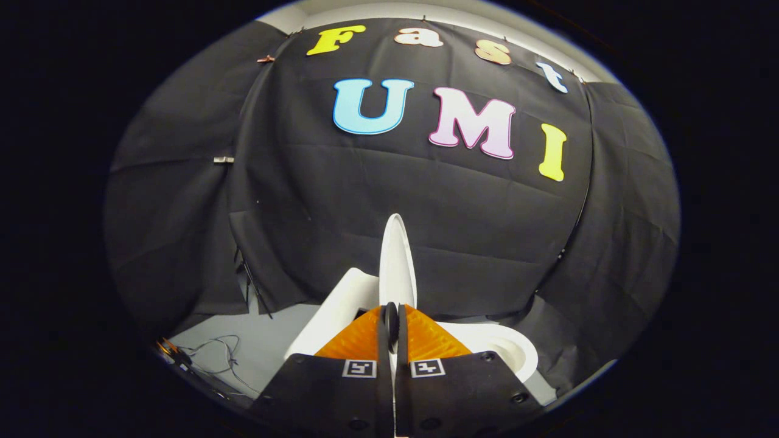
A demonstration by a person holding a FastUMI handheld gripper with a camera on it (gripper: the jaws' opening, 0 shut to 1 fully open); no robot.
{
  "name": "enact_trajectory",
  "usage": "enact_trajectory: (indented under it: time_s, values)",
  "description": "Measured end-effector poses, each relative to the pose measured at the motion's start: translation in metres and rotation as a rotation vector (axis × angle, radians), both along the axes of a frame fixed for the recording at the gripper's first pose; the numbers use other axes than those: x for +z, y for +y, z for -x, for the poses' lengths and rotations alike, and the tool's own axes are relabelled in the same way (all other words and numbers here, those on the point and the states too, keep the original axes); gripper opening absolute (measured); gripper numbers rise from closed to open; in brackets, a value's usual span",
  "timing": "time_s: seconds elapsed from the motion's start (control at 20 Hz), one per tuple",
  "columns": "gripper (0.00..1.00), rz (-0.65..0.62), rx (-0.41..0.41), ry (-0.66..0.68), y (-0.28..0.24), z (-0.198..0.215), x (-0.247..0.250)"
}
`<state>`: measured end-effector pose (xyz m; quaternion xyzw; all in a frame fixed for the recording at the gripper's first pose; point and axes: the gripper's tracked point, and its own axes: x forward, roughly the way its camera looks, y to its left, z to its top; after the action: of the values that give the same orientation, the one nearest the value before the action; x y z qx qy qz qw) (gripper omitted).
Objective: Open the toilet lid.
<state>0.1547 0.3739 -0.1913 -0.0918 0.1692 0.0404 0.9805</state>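
Note:
The white toilet lid [397, 261] stands raised and seen edge-on, rising straight up from between my two fingers. My gripper [392, 325] is shut on the lid's lower edge, one finger pressed on each side of it. To the right of the fingers lies the white toilet seat and bowl rim [508, 350]. The white tank or body of the toilet [341, 307] shows to the left of the lid.
Black cloth walls close in behind and on both sides of the toilet. Loose cables [213, 359] lie on the light grey floor [268, 340] to the left of the toilet.

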Motion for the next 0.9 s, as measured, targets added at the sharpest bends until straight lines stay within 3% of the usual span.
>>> enact_trajectory:
  time_s: [0.15, 0.35, 0.5, 0.9]
  values:
    - [0.11, 0.003, 0.005, -0.029, -0.009, 0.007, 0.005]
    - [0.61, -0.047, 0.080, -0.021, -0.004, 0.027, 0.009]
    - [0.99, -0.082, 0.086, -0.044, -0.016, 0.041, 0.028]
    - [0.99, -0.178, 0.089, -0.163, -0.087, 0.082, 0.117]
